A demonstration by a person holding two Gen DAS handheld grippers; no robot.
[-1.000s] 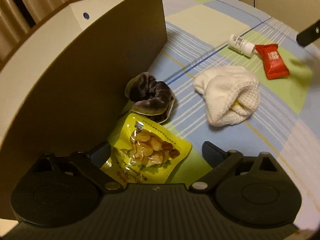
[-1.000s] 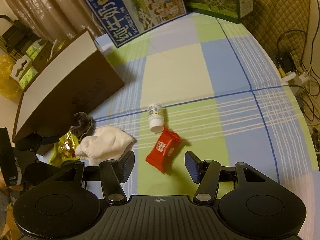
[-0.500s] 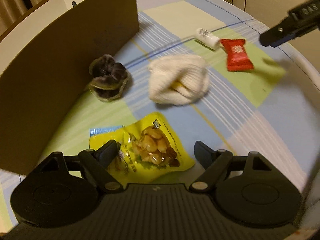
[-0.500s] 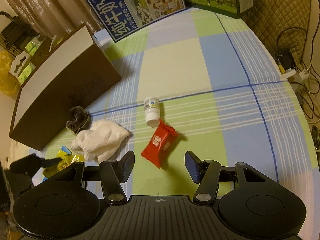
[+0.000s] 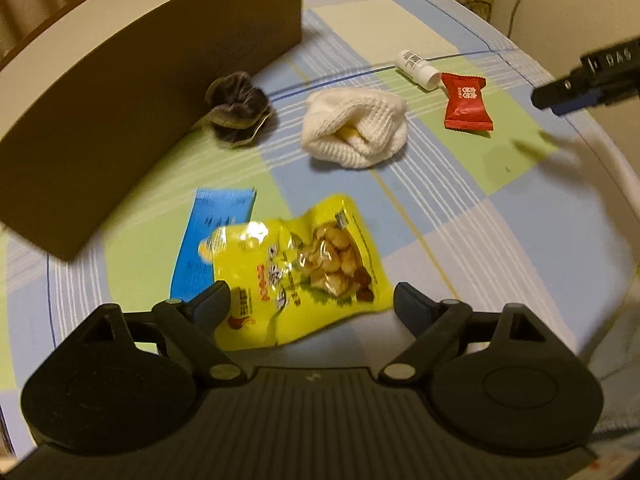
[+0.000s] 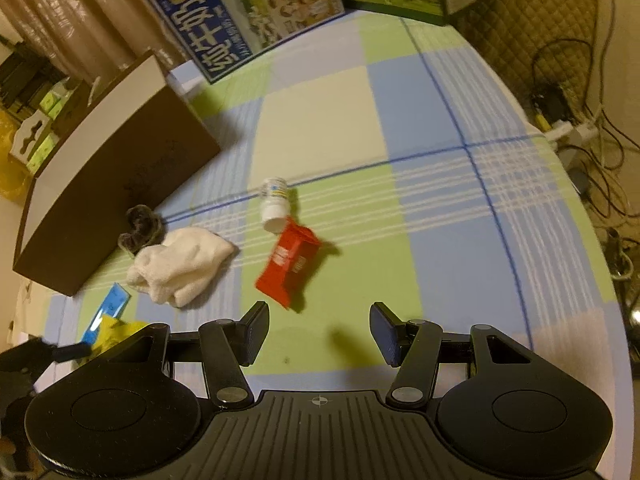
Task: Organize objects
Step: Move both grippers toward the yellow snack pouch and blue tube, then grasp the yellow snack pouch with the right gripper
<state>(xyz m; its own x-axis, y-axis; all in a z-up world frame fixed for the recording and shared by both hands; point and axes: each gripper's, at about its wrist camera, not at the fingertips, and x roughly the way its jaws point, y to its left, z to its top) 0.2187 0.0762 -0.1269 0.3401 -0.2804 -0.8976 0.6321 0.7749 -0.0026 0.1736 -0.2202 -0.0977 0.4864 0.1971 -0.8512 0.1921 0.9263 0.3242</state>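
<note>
The left claw is spread wide and holds nothing; between its fingers lies a yellow crinkled snack packet with a clear window showing nuts, printed with red characters too blurred to read. Under the packet's left edge lies a flat light-blue sachet with dark print, also unreadable. Both rest on the surface, which is covered by a checked cloth of green, blue and cream squares.

Farther out are a dark velvet scrunchie, just beside the long brown cardboard box with a white top, and a crumpled white knitted cloth. A small white plastic bottle with a barcode label lies on its side, its cap touching a red sweet wrapper with white characters.

The right claw is also wide apart and empty, with the red wrapper just ahead of its left finger. Its side, seen from the left camera, reads "DAS". At the far edge stands a blue carton with large white Chinese lettering.
</note>
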